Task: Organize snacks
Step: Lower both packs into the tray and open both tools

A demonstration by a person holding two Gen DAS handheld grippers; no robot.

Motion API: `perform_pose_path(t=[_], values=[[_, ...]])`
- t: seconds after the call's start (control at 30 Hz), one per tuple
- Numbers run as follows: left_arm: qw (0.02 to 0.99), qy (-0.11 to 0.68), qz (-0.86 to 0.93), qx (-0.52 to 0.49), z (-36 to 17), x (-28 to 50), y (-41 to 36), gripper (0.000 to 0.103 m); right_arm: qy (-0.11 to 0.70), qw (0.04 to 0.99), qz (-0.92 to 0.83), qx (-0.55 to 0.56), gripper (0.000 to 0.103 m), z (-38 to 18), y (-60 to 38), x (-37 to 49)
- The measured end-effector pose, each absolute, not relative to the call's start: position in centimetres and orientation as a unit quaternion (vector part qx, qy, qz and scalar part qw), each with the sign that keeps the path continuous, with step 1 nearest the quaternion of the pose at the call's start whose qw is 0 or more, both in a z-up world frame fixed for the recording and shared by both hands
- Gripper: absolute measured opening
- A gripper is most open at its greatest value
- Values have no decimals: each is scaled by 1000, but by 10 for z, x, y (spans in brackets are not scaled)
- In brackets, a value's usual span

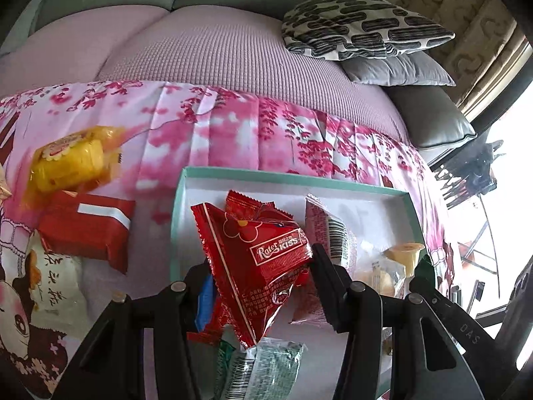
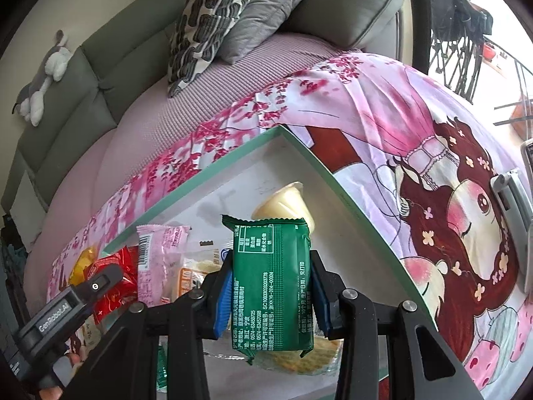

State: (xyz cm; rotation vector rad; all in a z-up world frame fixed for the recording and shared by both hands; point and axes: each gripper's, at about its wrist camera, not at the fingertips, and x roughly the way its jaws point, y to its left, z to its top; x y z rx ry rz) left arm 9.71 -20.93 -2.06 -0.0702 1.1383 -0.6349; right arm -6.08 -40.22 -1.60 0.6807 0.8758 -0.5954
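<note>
My left gripper (image 1: 260, 266) is shut on a red "Rater Kiss" snack packet (image 1: 263, 253) and holds it over the white, teal-rimmed box (image 1: 286, 176). My right gripper (image 2: 271, 286) is shut on a green snack packet (image 2: 271, 283), upright over the same box (image 2: 233, 156). In the box lie a pink packet (image 1: 329, 230), a yellow jelly cup (image 1: 404, 253) and a green-white packet (image 1: 266, 366). The right wrist view shows the jelly cup (image 2: 283, 203), the pink packet (image 2: 160, 253) and the left gripper (image 2: 66, 306) with its red packet (image 2: 116, 276).
Outside the box to the left, on the pink printed cloth (image 1: 233, 133), lie a yellow packet (image 1: 70, 163), a red packet (image 1: 86, 230) and a white packet (image 1: 56, 280). Behind is a sofa with patterned (image 1: 359, 26) and grey (image 1: 396, 70) cushions. A phone-like device (image 2: 513, 200) lies at the right.
</note>
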Motion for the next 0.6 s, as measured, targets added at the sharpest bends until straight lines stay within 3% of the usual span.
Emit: perform_pose_path(t=[0.6], values=[[794, 533, -291, -23, -3, 89, -205, 57, 413, 807, -284, 314, 44, -12, -403, -64]])
